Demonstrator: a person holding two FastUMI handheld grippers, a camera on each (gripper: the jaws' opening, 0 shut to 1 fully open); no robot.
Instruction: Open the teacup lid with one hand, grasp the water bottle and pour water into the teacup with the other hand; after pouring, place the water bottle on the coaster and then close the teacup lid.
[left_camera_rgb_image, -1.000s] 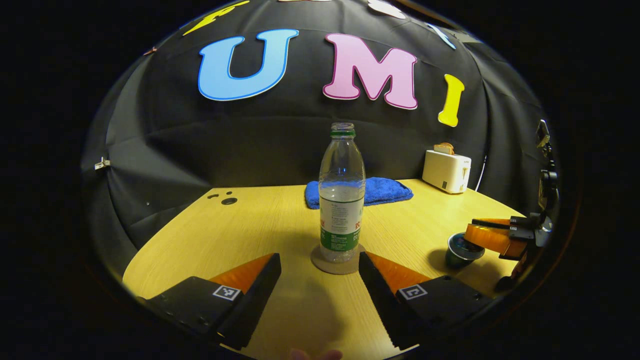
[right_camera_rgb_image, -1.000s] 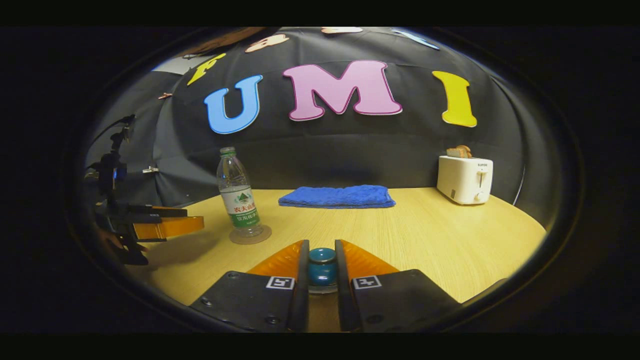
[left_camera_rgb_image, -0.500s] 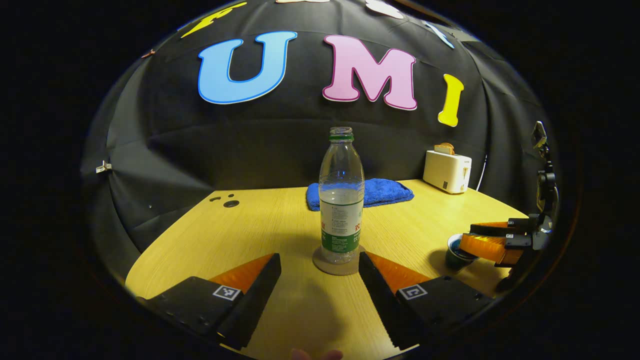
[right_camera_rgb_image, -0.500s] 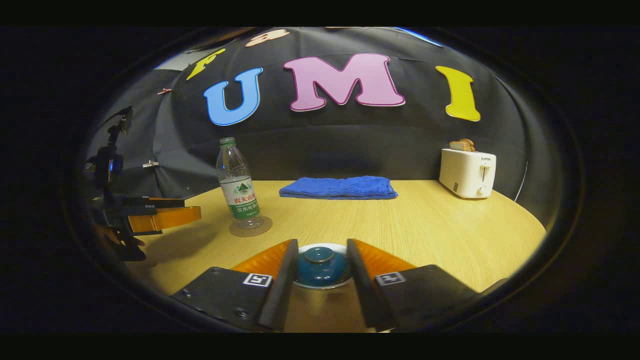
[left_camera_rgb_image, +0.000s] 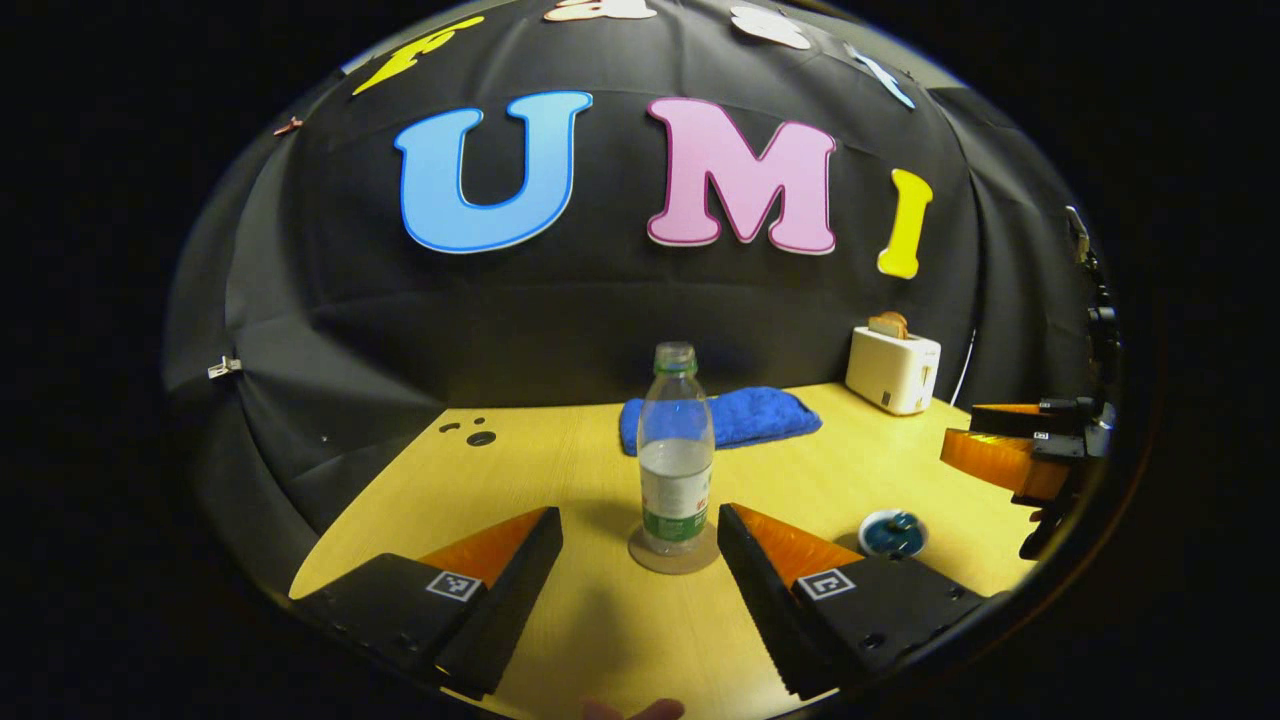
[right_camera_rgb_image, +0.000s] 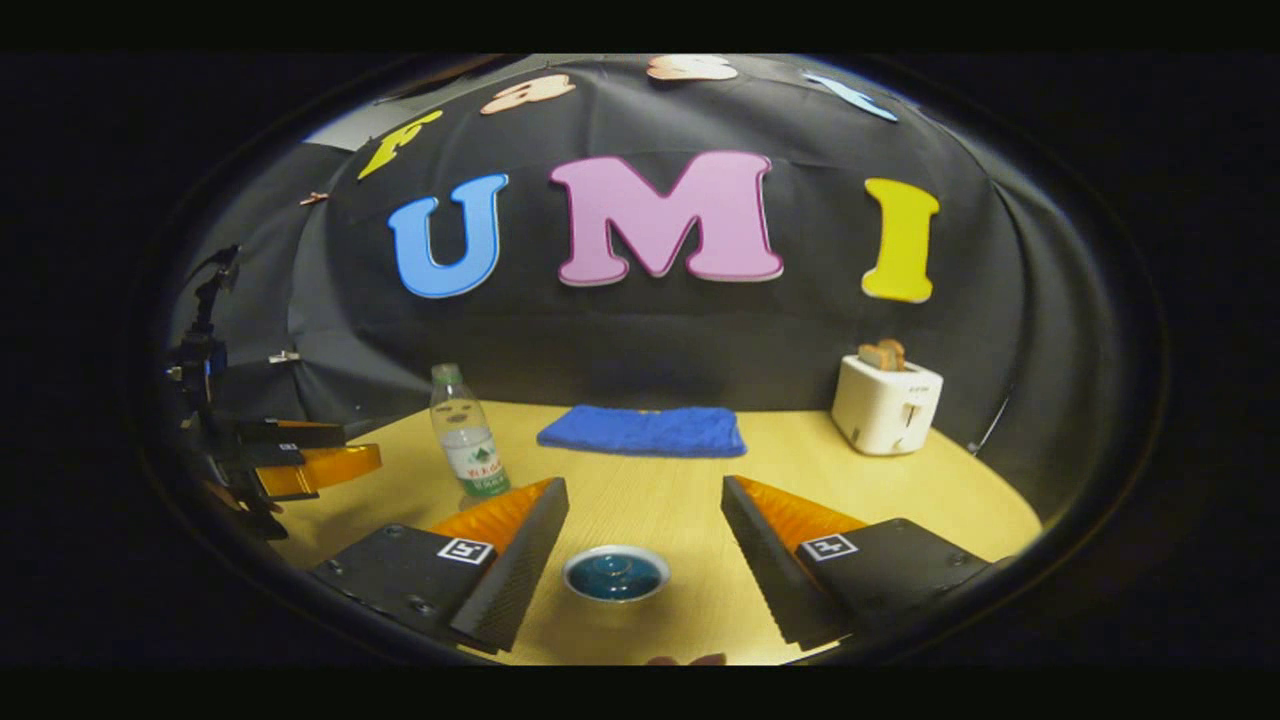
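A clear water bottle (left_camera_rgb_image: 675, 450), capless and about half full, stands upright on a round coaster (left_camera_rgb_image: 672, 555). My left gripper (left_camera_rgb_image: 638, 515) is open just short of it, one finger on each side of the coaster, not touching. The teacup (right_camera_rgb_image: 615, 575) sits on the table with its blue lid on. My right gripper (right_camera_rgb_image: 643, 495) hangs open above and behind it, with its fingers apart from the lid. In the left gripper view the teacup (left_camera_rgb_image: 890, 533) is low on the right, with the right gripper (left_camera_rgb_image: 1005, 450) raised over it. The bottle (right_camera_rgb_image: 465, 435) also stands at the left in the right gripper view.
A folded blue towel (right_camera_rgb_image: 640, 430) lies at the back of the wooden table (right_camera_rgb_image: 800, 470). A white toaster (right_camera_rgb_image: 885, 405) with bread in it stands at the back right. The left gripper (right_camera_rgb_image: 300, 460) and the hand holding it are at the far left.
My right gripper opened, let go of the teacup lid and rose away from the cup. My left gripper drew back from the bottle, which now looks smaller.
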